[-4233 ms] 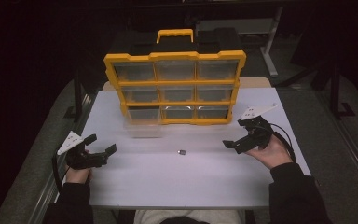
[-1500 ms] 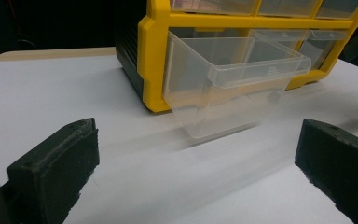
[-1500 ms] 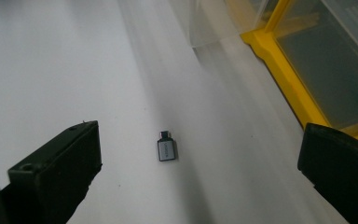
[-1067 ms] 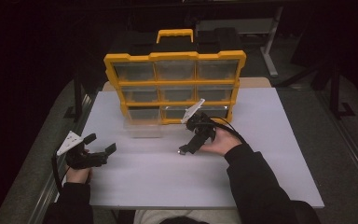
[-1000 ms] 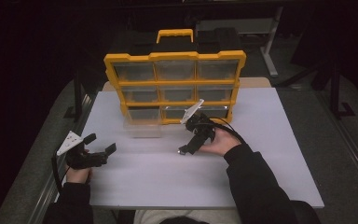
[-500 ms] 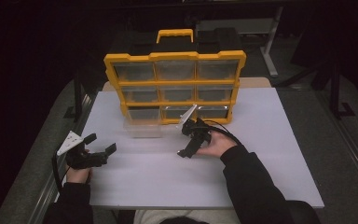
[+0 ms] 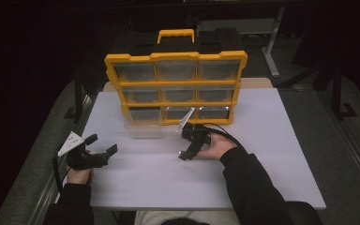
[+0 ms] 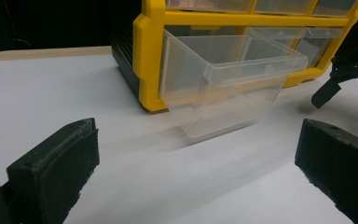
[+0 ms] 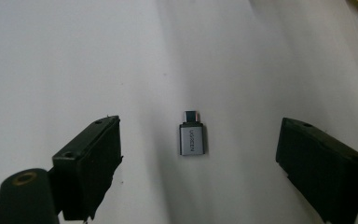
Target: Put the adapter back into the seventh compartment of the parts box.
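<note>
A small grey USB adapter [image 9: 192, 138] lies flat on the white table. My right gripper [image 9: 200, 156] is open, one jaw on each side of the adapter and clear of it. In the high view the right gripper [image 7: 185, 153] points down at the table in front of the yellow organizer [image 7: 176, 58]. A clear plastic drawer [image 7: 143, 130] stands pulled out of the organizer's bottom left slot, and appears empty in the left gripper view [image 8: 223, 88]. My left gripper [image 7: 101, 144] rests open near the table's left edge, holding nothing.
The organizer [image 8: 151, 56] has three rows of clear drawers and a yellow handle on top. The white table top [image 7: 272, 140] stretches to the right of my right hand. Dark floor and metal frames surround the table.
The right gripper came from the table's right side to the middle and has edged left and lower over the adapter. The left gripper has not moved.
</note>
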Demonstrator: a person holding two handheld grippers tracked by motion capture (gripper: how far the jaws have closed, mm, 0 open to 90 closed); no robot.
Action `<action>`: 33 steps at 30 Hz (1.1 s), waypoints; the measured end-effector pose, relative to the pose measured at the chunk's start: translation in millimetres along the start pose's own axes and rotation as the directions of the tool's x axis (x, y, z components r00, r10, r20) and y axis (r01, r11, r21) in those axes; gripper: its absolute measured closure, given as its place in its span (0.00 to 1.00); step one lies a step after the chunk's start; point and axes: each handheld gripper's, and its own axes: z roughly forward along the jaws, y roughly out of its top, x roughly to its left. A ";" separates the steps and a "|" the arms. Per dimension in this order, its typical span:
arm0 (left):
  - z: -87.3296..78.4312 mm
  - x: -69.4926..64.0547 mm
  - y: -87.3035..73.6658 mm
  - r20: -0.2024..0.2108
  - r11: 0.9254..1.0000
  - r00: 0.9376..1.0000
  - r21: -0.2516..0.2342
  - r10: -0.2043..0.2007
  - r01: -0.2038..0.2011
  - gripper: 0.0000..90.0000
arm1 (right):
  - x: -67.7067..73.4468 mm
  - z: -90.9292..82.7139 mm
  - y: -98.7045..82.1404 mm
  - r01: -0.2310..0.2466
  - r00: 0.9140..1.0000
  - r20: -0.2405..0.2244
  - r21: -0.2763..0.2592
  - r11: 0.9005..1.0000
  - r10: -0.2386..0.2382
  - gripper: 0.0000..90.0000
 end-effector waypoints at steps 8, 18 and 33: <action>-0.1 -0.1 0.0 0.001 1.000 1.000 -0.002 0.000 0.000 0.00 | 3.9 7.5 1.2 0.052 0.998 -0.028 0.022 0.998 -0.052 0.48; 0.1 -0.2 0.0 0.002 1.000 1.000 -0.001 0.000 0.000 0.00 | 4.0 12.2 1.6 0.058 0.998 0.003 0.038 0.998 -0.058 0.83; -0.3 0.1 0.1 0.000 1.000 1.000 -0.002 -0.001 0.001 0.00 | -1.7 -1.5 2.7 0.031 0.999 0.040 0.013 0.999 -0.032 0.83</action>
